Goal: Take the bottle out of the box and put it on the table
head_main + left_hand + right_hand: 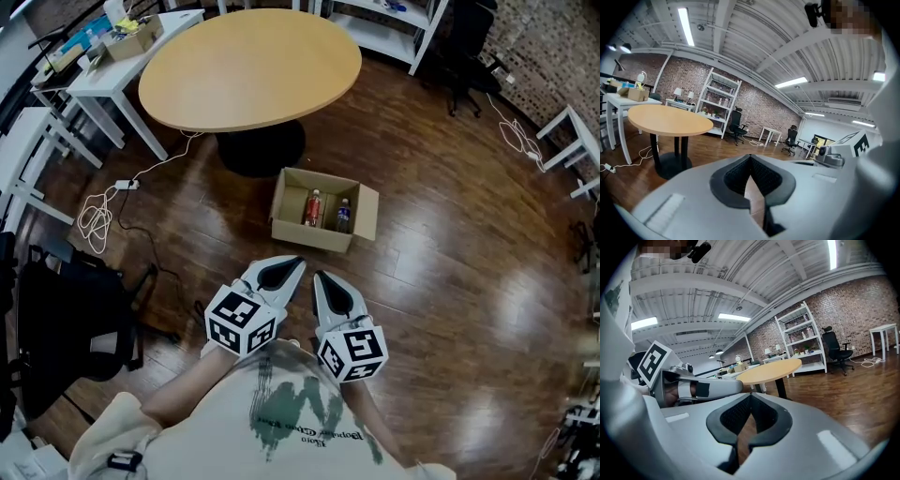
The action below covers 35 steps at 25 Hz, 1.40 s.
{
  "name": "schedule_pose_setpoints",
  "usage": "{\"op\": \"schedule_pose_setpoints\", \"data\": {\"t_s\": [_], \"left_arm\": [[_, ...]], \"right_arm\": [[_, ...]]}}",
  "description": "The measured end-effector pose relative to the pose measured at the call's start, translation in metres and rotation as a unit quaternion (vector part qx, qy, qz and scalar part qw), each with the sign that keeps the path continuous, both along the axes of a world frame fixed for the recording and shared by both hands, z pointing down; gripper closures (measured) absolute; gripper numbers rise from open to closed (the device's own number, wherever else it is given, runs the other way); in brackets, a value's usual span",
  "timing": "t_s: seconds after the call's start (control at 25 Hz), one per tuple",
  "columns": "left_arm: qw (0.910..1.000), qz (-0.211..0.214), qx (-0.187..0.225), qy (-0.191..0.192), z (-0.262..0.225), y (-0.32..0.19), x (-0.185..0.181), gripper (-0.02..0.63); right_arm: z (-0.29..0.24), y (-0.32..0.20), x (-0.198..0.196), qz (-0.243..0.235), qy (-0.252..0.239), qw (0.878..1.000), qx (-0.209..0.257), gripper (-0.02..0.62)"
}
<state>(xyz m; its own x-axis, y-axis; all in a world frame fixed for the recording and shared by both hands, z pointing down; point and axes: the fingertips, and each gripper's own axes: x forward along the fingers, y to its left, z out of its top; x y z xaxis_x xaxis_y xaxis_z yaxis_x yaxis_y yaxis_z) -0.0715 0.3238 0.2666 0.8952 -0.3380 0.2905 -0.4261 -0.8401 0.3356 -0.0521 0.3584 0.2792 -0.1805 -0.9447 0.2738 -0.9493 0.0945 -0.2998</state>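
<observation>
Head view, looking steeply down. The left gripper (289,267) and right gripper (325,283) are held side by side, close in front of the person's torso. Their tips lean toward each other and aim at the box (292,228) ahead. Each marker cube sits at the near end of its gripper, against the pale shirt (281,412). The bare left forearm (183,392) runs up from the lower left edge to its gripper. Both grippers point only a little below level and hang above the floor (450,281), apart from the box.

Jaws: each gripper's own view shows its dark pads meeting at the far tip, with nothing but floor in the hollow behind. Both tongs are closed and empty.

Task objects: the box stands open on the floor, just beside the dark base of the round table (248,66). Two bottles lie in it, side by side. The red-labelled bottle (312,207) is near the box's middle. The dark bottle (343,216) lies toward the box's right wall. Neither is touched.

Gripper views: each shows the other gripper alongside. The table stands beyond them, with white shelving along a brick wall behind.
</observation>
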Motion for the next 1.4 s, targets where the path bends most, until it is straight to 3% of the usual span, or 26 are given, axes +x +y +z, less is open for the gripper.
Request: {"op": "schedule_pose_setpoints", "data": {"t_s": [0.64, 1.04, 1.4], "left_arm": [[0.9988, 0.02, -0.042, 0.016, 0.008, -0.156, -0.002, 0.612], [0.997, 0.022, -0.066, 0.033, 0.017, -0.235, -0.01, 0.612], [0.9961, 0.033, -0.075, 0.033, 0.031, -0.287, -0.013, 0.612]], "right_arm": [[0.003, -0.156, -0.005, 0.013, 0.021, 0.999, -0.045, 0.595], [0.006, -0.232, -0.017, 0.01, 0.042, 0.996, -0.076, 0.595], [0.011, -0.287, -0.021, 0.011, 0.042, 0.996, -0.072, 0.595]]}}
